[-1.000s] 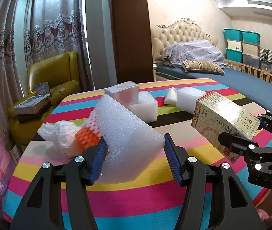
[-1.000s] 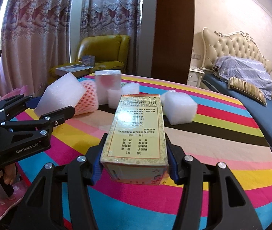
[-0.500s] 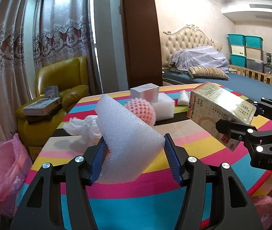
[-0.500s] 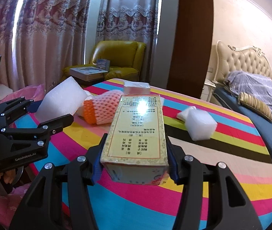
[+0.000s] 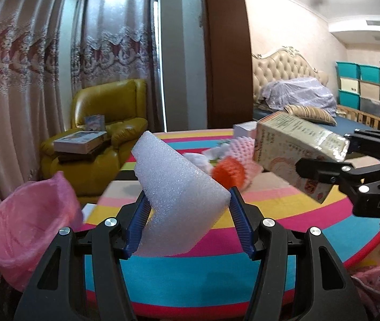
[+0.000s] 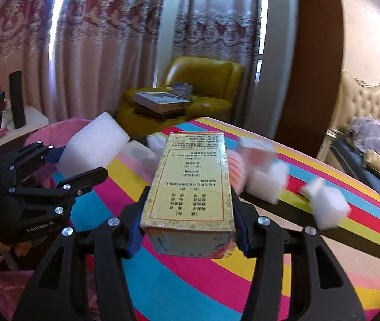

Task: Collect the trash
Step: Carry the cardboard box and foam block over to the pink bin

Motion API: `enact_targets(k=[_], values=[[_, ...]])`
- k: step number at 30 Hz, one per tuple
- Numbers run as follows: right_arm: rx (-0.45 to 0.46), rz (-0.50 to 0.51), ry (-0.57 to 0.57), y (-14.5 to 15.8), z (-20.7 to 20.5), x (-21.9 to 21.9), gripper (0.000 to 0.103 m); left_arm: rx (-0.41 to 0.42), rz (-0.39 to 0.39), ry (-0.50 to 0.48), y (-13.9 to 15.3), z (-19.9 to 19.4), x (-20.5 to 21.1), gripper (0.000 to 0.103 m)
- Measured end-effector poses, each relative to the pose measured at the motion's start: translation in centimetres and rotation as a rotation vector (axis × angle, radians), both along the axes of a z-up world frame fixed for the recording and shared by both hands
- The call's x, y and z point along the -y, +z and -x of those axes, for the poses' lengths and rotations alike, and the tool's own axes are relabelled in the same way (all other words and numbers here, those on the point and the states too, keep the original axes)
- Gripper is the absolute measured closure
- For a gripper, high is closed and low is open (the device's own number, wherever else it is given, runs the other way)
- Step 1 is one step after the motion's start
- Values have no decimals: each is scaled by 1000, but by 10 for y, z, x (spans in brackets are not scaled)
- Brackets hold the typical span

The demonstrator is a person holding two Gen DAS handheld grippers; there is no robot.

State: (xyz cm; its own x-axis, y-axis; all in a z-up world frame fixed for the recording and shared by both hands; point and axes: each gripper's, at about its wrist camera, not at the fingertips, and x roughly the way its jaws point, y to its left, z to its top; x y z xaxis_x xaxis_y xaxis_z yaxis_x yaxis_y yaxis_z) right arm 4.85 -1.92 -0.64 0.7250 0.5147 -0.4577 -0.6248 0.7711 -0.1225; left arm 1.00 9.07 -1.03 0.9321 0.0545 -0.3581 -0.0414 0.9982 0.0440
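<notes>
My left gripper (image 5: 187,224) is shut on a white foam block (image 5: 176,187), held above the striped table's near edge. The same block (image 6: 93,147) shows at the left in the right wrist view, clamped by the left gripper (image 6: 77,165). My right gripper (image 6: 187,224) is shut on a yellowish cardboard box (image 6: 190,190) with printed text. That box (image 5: 296,149) sits at the right in the left wrist view. A pink trash bag (image 5: 26,224) gapes open at the lower left, beside the table. Orange and pink fruit netting (image 5: 230,165) and crumpled white paper (image 5: 198,157) lie on the table.
The round table (image 5: 190,270) wears a bright striped cloth. More white foam pieces (image 6: 326,206) and a small white box (image 6: 256,152) rest on it. A yellow armchair (image 5: 104,133) with books stands behind; a bed (image 5: 296,93) is at the right. A hand (image 6: 5,243) grips the left tool.
Both grippers have swung to the left with their loads still clamped. The pink bag has come into view at the lower left, and the table items have slid rightward in both views.
</notes>
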Motion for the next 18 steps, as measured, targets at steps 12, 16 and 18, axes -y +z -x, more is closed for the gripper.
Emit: enact_targets(k=[12, 16, 18], values=[[-92, 21, 220, -1, -10, -104, 50, 12, 77, 183, 11, 42, -98, 48], [-101, 34, 282, 1, -15, -141, 50, 8, 87, 272, 11, 54, -142, 48], [-109, 39, 306, 3, -19, -158, 50, 6, 87, 314, 8, 58, -161, 48]])
